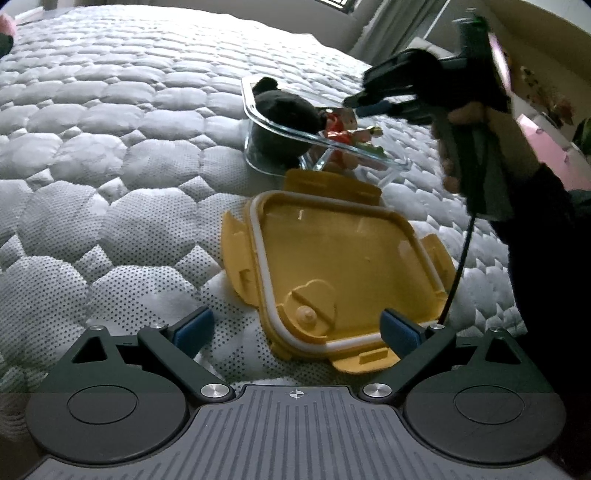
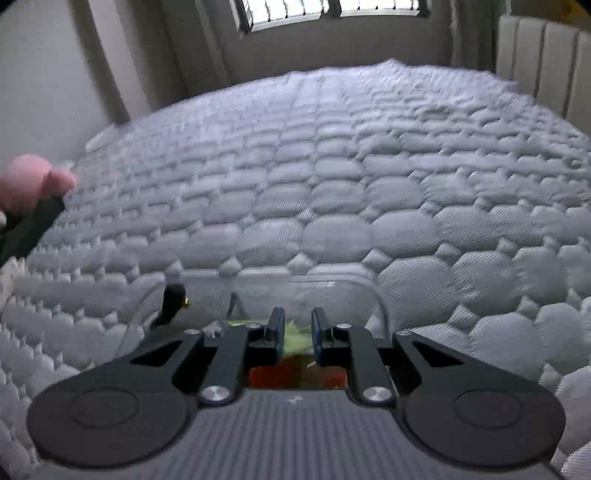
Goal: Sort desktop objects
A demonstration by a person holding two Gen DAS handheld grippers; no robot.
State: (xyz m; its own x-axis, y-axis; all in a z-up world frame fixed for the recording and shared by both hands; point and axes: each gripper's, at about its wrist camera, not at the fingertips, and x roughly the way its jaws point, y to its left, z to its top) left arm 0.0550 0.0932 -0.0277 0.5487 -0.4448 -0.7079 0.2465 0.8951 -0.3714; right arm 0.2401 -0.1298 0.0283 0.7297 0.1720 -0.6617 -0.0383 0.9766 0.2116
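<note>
A clear glass container sits on the quilted mattress and holds a black plush toy and a red and green toy. A yellow lid lies upside down in front of it. My left gripper is open, its fingers on either side of the lid's near edge. My right gripper hovers over the container's right end. In the right wrist view the right gripper has its jaws nearly closed with a narrow gap, nothing between them, above the container and the toy.
The white quilted mattress fills both views. A pink plush object sits at the far left edge. A padded headboard and a window stand beyond the mattress.
</note>
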